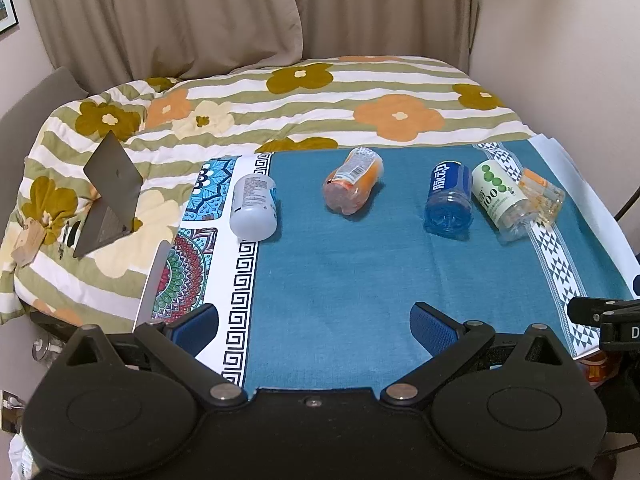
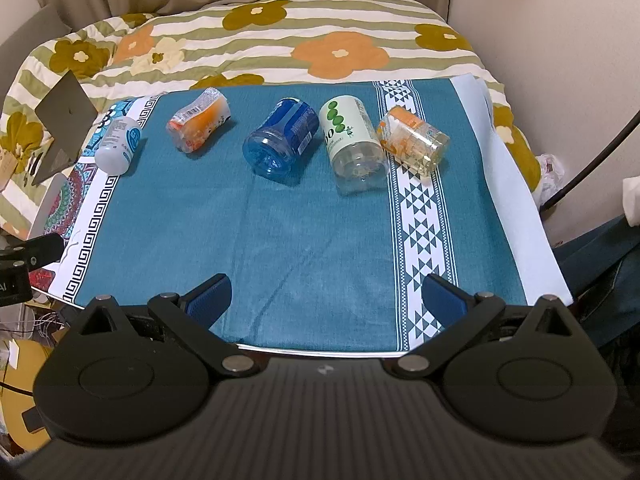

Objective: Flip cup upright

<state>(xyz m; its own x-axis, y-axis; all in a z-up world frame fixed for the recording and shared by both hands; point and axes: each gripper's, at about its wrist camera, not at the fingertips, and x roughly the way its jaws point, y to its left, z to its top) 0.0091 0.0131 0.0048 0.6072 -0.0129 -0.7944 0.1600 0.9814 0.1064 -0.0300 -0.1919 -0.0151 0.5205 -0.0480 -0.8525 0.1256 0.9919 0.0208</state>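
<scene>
Several cut-bottle cups lie on their sides in a row at the far part of a teal cloth [image 1: 360, 280] [image 2: 260, 220]: a white one [image 1: 254, 208] [image 2: 118, 144], an orange one [image 1: 352, 186] [image 2: 200, 124], a blue one [image 1: 450, 200] [image 2: 282, 138], a green-and-white one [image 1: 500, 198] [image 2: 352, 144] and a clear orange-printed one [image 1: 544, 196] [image 2: 414, 142]. My left gripper [image 1: 314, 330] is open and empty, over the cloth's near edge. My right gripper [image 2: 326, 300] is open and empty, also at the near edge. Both are well short of the cups.
The cloth lies on a table against a bed with a floral striped quilt [image 1: 320, 100] [image 2: 280, 40]. A dark laptop [image 1: 108, 200] [image 2: 62, 128] stands on the quilt at the left. A wall [image 1: 580, 60] [image 2: 560, 40] is at the right. Clutter lies beside the table.
</scene>
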